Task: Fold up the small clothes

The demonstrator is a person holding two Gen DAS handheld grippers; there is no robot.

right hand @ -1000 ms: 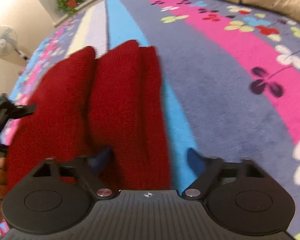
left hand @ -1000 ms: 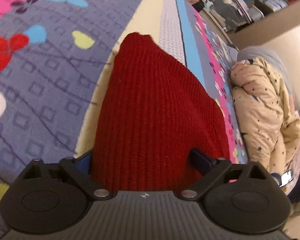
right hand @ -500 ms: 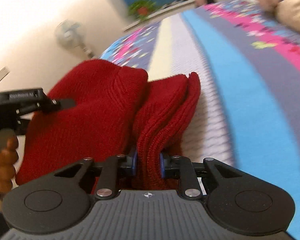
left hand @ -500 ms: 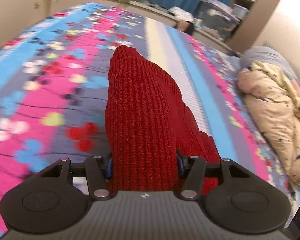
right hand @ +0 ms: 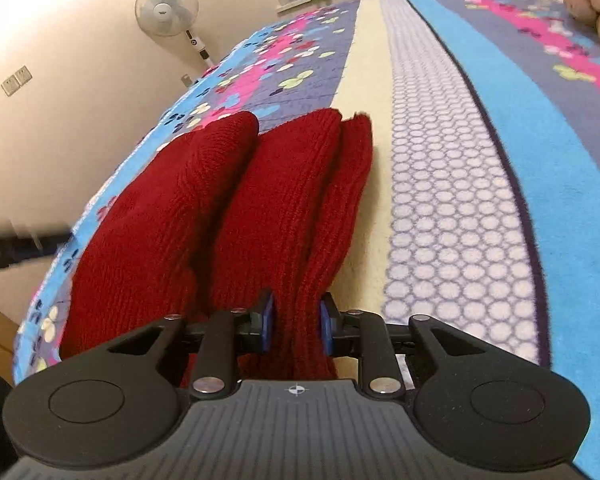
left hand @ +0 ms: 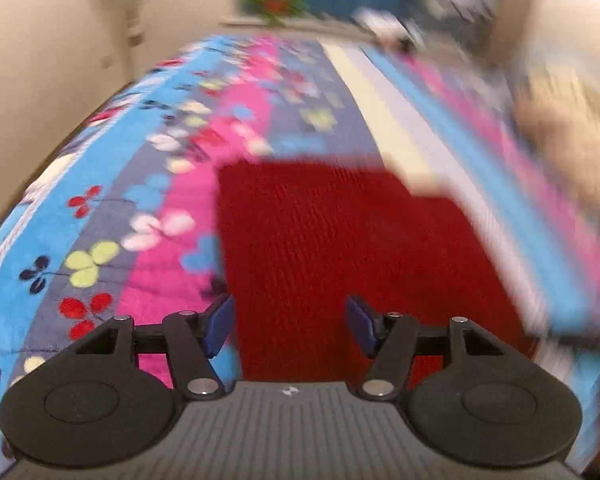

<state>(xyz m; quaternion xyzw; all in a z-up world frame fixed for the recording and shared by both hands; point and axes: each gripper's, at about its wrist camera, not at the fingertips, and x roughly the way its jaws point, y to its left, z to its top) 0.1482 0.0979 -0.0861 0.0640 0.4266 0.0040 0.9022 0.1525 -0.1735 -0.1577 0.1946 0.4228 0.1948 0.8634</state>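
At lower centre, right gripper (right hand: 295, 326) pinches red knit garment (right hand: 236, 216), jaws easing apart. Left gripper (left hand: 288, 326) is wide, opening, pads clear. Garment lies mid-frame on bedspread (right hand: 452, 184). Mid-fold; next likely release, smooth.

Each black hand-held gripper (right hand: 294, 326) has blue pads (right hand: 266, 322) and silver screws.
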